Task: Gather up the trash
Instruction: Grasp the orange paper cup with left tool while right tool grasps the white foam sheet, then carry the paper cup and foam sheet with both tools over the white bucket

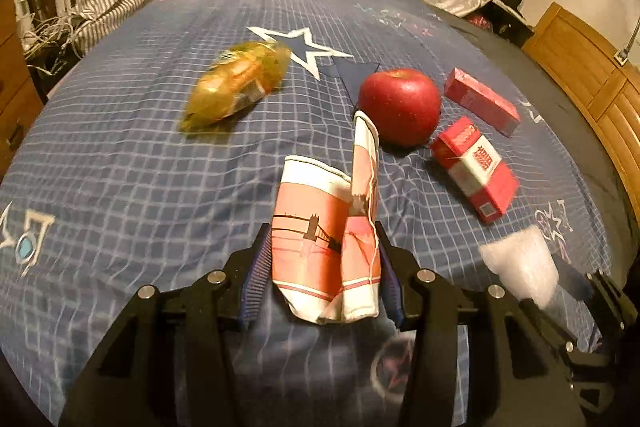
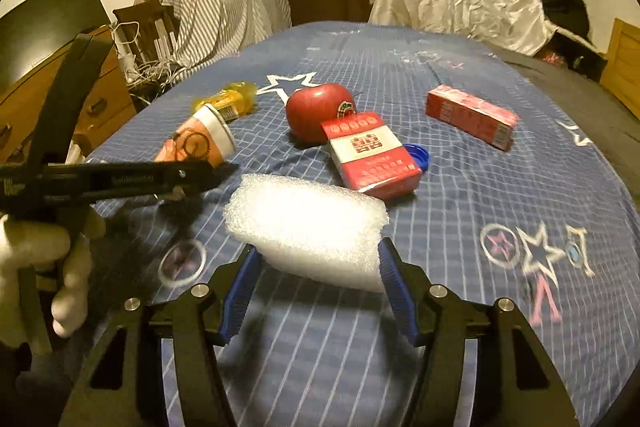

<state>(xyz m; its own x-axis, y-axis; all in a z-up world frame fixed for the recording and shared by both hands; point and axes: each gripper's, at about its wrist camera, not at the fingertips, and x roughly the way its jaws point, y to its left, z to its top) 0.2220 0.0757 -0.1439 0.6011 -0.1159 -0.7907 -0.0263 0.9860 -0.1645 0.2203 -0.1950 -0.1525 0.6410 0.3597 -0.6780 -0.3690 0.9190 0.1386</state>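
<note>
Cup crushed, light, pinched mid-wall by left gripper; foam at 12 o'clock, squashy, between right gripper jaws, contact unclear

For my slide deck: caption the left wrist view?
Left gripper clamps a crushed paper cup above a bedspread with an apple.

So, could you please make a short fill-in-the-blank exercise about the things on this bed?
1. The left gripper squeezes a crushed paper ____.
2. The white foam piece lies between the fingers of the ____ gripper.
3. The apple is ____ in colour.

Missing words: cup; right; red
</note>
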